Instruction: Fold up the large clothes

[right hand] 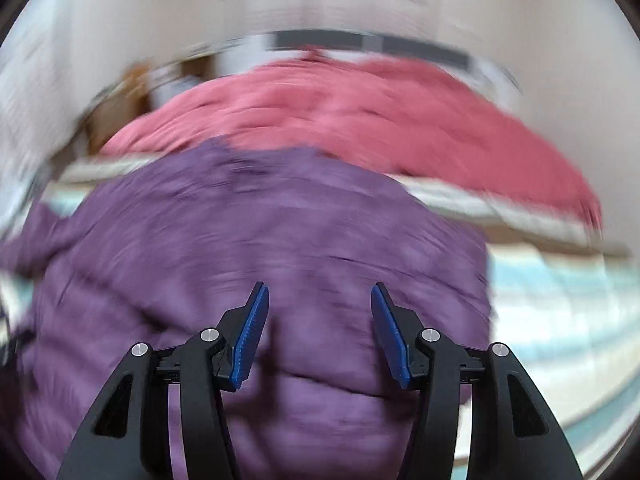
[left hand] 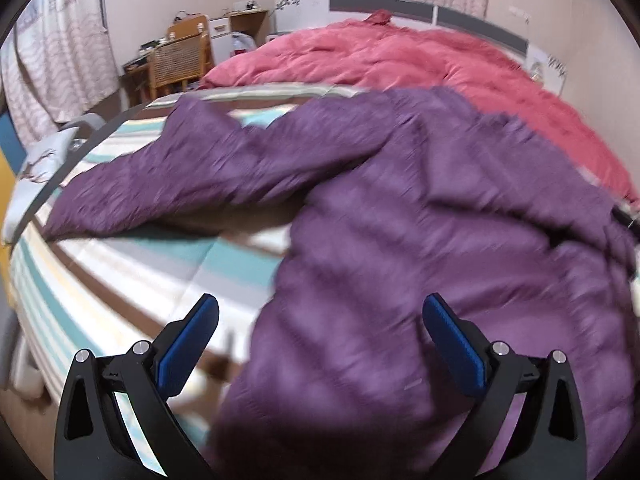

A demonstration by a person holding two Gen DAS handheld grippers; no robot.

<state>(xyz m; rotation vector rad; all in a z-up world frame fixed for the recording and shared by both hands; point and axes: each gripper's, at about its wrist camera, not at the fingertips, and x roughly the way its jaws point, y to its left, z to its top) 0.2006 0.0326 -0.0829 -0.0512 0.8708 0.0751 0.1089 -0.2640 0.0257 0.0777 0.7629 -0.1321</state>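
Both hand-held grippers released, gripping nothing: left hand-held gripper [left hand: 320,320] and right hand-held gripper [right hand: 320,308] above purple jacket [left hand: 420,220] on striped bed [left hand: 120,264].

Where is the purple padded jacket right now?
The purple padded jacket lies spread on the striped bedsheet, in front of the pink quilt; in the left wrist view one sleeve stretches left, and both open grippers hover over it.
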